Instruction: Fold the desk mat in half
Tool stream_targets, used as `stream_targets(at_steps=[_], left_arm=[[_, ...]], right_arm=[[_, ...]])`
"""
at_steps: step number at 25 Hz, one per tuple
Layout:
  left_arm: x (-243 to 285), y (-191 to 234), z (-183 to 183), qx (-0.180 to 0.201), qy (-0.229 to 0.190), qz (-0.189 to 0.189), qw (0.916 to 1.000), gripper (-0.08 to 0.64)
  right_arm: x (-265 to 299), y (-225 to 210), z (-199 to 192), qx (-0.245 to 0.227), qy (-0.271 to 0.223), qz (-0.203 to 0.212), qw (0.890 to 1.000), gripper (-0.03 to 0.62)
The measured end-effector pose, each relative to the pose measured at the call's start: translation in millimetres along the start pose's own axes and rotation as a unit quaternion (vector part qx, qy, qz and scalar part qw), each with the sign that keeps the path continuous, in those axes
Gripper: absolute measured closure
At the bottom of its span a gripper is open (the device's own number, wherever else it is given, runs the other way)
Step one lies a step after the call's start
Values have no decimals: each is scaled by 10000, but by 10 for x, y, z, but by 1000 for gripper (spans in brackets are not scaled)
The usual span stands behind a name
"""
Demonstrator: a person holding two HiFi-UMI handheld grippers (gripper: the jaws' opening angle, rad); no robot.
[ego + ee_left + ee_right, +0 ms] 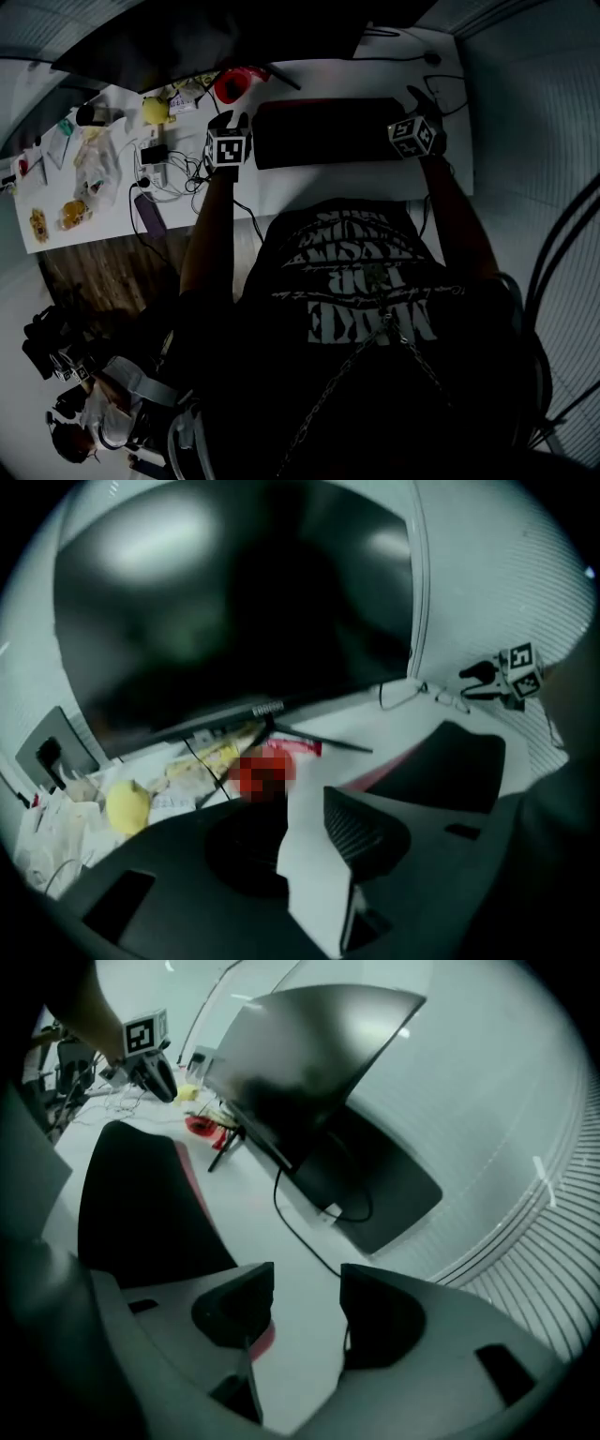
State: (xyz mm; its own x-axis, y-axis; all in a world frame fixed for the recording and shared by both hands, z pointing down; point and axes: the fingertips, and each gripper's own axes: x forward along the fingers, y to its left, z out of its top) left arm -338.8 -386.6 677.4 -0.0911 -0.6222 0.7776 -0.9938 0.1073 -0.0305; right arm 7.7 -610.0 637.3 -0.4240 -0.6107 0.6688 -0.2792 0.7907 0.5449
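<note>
Between the left tool (309, 827) and the right tool (307, 1307), the folded desk mat (323, 131) lay on the bench (309, 183), and both tools stood open, holding nothing.

The mat (328, 131) lies on the surface (281, 192), before the monitor (216, 42). The left gripper (228, 124) is at its left end, the right gripper (419, 105) at its right end. Cables (173, 171) lie left of it.

The monitor (216, 37) looms close ahead of the left gripper (228, 120), tangled cables (173, 169) and clutter (89, 164) crowd its outer side, while bare desk (253, 1204) lies open ahead of the right gripper (307, 1283), crossed only by one thin cable (302, 1241).
</note>
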Motion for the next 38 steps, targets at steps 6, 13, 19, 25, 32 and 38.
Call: stream_targets(at_steps=[6, 13, 19, 25, 32, 38], left_arm=[[-1091, -508, 745, 129, -1952, -509, 9793, 499], [-1951, -1230, 1087, -146, -3044, -1313, 9433, 554], [-2014, -1487, 954, -23, -3025, -1619, 9393, 554], [-2142, -1279, 839, -49, -2977, -1722, 9390, 554], [-2241, -1150, 739, 68, -3009, -1882, 9349, 554], [-2315, -1079, 702, 8, -3100, -1999, 9295, 554]], right_arm=[[-1043, -47, 755, 1398, -1814, 359, 9728, 394], [-1992, 505, 1206, 2805, -2771, 1366, 9088, 571], [-2204, 683, 1425, 2945, -3221, 1456, 8879, 592], [-2333, 721, 1507, 3015, -3179, 1092, 8923, 592], [-2464, 857, 1603, 3023, -2963, 886, 9016, 592], [-2508, 954, 1629, 2956, -2995, 704, 9044, 592]])
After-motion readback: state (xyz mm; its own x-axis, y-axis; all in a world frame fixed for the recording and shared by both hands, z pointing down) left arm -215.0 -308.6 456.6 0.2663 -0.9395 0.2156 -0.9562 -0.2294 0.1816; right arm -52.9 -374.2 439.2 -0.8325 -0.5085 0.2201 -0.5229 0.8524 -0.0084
